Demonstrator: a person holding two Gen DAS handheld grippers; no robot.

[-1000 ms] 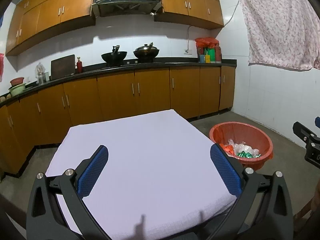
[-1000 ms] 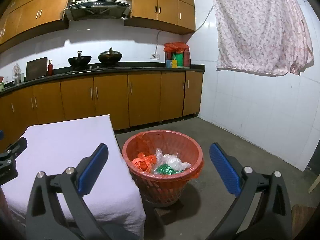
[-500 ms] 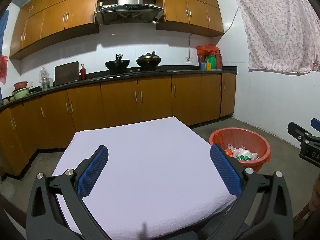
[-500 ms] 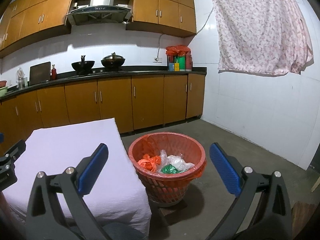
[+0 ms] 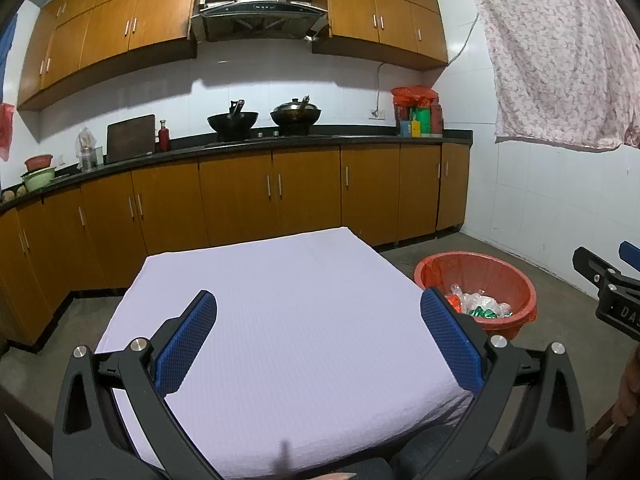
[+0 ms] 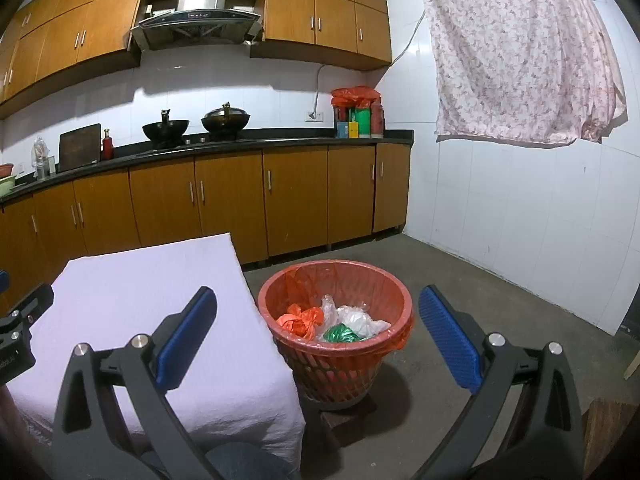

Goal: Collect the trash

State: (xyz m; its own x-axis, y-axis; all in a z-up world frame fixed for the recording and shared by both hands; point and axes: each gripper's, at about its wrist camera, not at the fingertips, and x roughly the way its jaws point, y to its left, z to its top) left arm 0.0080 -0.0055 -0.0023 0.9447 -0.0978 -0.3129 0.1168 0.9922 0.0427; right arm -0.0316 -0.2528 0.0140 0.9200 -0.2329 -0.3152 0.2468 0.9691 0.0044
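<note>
A red mesh trash basket [image 6: 336,344] with a red liner stands on the floor to the right of the table; it also shows in the left wrist view [image 5: 476,272]. Inside lie crumpled trash: an orange bag [image 6: 300,318], clear plastic [image 6: 360,318] and a green wrapper [image 6: 340,334]. My left gripper [image 5: 318,342] is open and empty above the near part of the table with the pale lilac cloth [image 5: 280,300]. My right gripper [image 6: 318,340] is open and empty, held in front of and above the basket. No trash shows on the cloth.
Wooden cabinets [image 5: 240,196] with a dark counter run along the back wall, with two woks [image 5: 264,118] on the stove. A white tiled wall with a hanging floral cloth [image 6: 520,52] is at the right. Grey concrete floor [image 6: 500,312] surrounds the basket.
Both grippers have risen and tilted upward a little, so the table and basket sit lower in each view. Both stay open and empty.
</note>
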